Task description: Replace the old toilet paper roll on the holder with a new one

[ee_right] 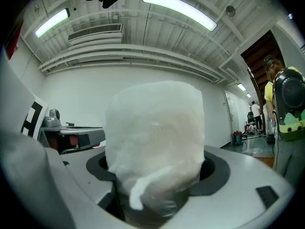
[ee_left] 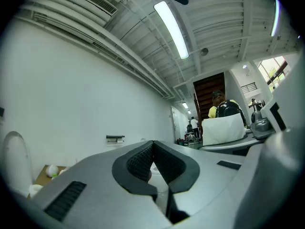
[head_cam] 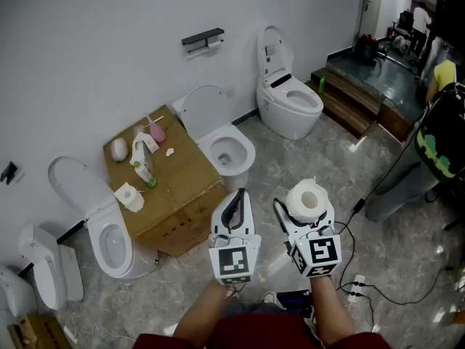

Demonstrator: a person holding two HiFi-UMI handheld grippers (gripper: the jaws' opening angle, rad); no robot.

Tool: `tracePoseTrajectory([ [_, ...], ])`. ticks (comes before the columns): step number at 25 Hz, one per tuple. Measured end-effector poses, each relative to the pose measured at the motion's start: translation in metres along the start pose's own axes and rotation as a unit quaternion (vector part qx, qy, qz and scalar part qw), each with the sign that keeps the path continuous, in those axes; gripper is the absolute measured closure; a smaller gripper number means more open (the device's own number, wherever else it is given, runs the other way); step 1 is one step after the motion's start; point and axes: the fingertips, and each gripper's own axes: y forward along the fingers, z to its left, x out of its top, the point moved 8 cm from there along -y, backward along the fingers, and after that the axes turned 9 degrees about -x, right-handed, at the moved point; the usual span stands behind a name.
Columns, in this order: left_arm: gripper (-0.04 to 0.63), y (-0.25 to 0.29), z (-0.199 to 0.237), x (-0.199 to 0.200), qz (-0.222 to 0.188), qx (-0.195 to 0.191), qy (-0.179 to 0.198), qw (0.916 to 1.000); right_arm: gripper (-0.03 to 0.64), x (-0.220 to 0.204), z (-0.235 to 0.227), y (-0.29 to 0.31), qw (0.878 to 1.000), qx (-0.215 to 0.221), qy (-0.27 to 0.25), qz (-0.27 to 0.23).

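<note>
My right gripper (head_cam: 308, 211) is shut on a full white toilet paper roll (head_cam: 306, 199), held upright at waist height; in the right gripper view the roll (ee_right: 154, 137) fills the space between the jaws of that gripper (ee_right: 155, 182). My left gripper (head_cam: 234, 203) hangs beside it, shut with nothing in it, and its dark ribbed pads (ee_left: 138, 162) meet in the left gripper view. The black wall holder (head_cam: 203, 39) is far ahead on the white wall, with something white (head_cam: 213, 46) under its bar. The holder (ee_left: 115, 138) looks small in the left gripper view.
A cardboard box (head_cam: 182, 180) stands ahead on the left with another paper roll (head_cam: 129, 196), bottles and small items. Several white toilets (head_cam: 225, 147) (head_cam: 290, 97) (head_cam: 102, 217) line the wall. A person (head_cam: 439, 133) stands at the right. Cables (head_cam: 363, 286) lie on the grey floor.
</note>
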Motion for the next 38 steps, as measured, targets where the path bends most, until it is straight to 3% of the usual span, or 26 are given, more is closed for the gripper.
tracePoseTrajectory([
  [12,0.580,0.015,-0.052,-0.004,0.004,-0.002,0.004,1.0000,0.207,-0.010,-0.050,-0.025,1.000,-0.006,0.000,0.005],
  [18,0.580,0.032,-0.054,-0.008,0.002,-0.001,-0.002,1.0000,0.207,-0.018,-0.064,-0.012,1.000,-0.008,0.022,0.013],
  [27,0.580,0.088,-0.006,-0.031,0.019,-0.003,-0.015,0.9997,0.207,-0.025,-0.069,0.058,0.999,-0.011,0.021,0.022],
  [38,0.580,0.169,0.102,-0.038,0.012,0.001,-0.028,0.9995,0.207,-0.009,-0.039,0.184,1.000,-0.017,0.005,0.019],
])
